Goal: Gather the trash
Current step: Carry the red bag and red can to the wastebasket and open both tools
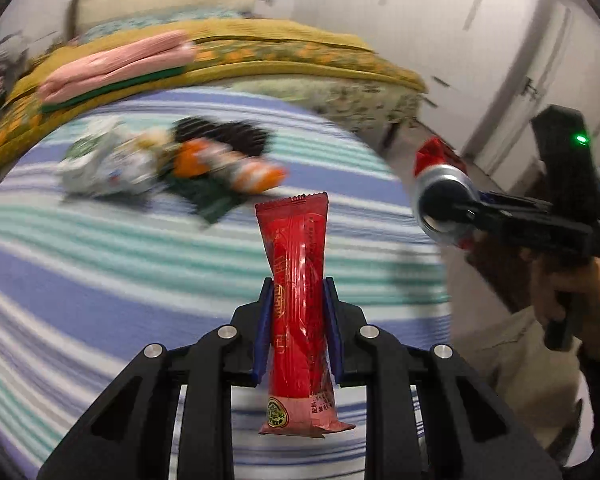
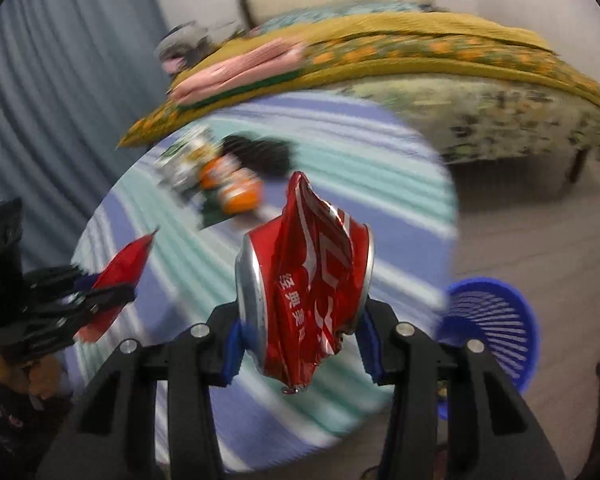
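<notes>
Red wrapper (image 1: 298, 304) is clamped between the blue pads of the left tool (image 1: 298, 320), gripped at mid-length so both ends hang free, one past the tips and one back toward the camera. Right tool (image 2: 304, 320) is closed on a crushed red can (image 2: 306, 300), held across its flattened body, with the rims bearing on the pads. Both items are lifted clear of the striped worktop (image 1: 100, 272) below the tools. Ahead of both tools, a blurred heap of remaining trash (image 1: 172, 160) lies on the worktop: white, orange and dark wrappers, not separable in detail. Blue slatted basket (image 2: 496, 328) stands on the floor to the right of the right tool, beyond the worktop's edge. Judgement: both items are held for carrying, the basket is the likely drop point, and the can is nearer to it. Risk: the thin wrapper may slip.
</notes>
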The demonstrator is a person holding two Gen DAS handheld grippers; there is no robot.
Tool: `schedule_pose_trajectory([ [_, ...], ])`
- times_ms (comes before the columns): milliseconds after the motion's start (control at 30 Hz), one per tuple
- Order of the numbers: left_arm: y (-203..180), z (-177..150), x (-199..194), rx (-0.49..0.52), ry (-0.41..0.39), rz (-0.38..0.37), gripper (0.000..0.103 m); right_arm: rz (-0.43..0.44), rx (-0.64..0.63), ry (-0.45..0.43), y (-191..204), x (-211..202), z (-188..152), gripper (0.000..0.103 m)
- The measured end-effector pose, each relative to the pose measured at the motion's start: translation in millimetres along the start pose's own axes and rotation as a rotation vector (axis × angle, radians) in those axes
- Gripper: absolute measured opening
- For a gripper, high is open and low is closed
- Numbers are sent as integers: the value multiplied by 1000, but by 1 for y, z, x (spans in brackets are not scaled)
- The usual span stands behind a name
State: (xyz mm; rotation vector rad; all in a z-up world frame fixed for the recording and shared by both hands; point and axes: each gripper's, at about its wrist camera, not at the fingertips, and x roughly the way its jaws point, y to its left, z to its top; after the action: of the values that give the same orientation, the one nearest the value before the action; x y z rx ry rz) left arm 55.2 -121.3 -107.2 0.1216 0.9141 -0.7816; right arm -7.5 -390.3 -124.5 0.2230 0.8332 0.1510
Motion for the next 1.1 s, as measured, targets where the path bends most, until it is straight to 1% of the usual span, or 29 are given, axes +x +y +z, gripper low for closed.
schedule_pose_trajectory([
  [100,-42,21,16,51,12,-60,23,-67,58,-22,-41,-17,1,45],
  [233,-97,45,44,123,27,-114,23,-139,120,-30,-90,-30,-4,45],
  [367,-144,67,92,155,74,-165,23,-194,189,-7,-133,-27,-18,45],
  [567,-189,84,162,184,146,-180,23,-236,311,22,-198,-15,-43,45],
  [733,-201,91,211,179,186,-157,24,-215,396,27,-234,-5,-54,47],
  [767,-204,93,222,178,193,-150,25,-211,411,29,-240,-1,-55,47],
  [833,-209,97,240,172,188,-140,45,-213,431,29,-247,3,-58,67],
  [867,-208,98,243,168,181,-136,64,-216,441,18,-252,3,-61,83],
  [900,-208,100,244,159,162,-122,72,-224,446,15,-256,2,-62,84],
  [933,-208,101,242,153,148,-116,74,-237,453,14,-260,0,-63,84],
  [1000,-204,104,232,149,114,-125,82,-245,479,-12,-266,-8,-65,84],
  [1033,-202,105,220,152,79,-120,84,-249,486,-23,-268,-10,-65,84],
  [1100,-200,102,196,166,7,-108,95,-267,491,-58,-267,-17,-64,87],
])
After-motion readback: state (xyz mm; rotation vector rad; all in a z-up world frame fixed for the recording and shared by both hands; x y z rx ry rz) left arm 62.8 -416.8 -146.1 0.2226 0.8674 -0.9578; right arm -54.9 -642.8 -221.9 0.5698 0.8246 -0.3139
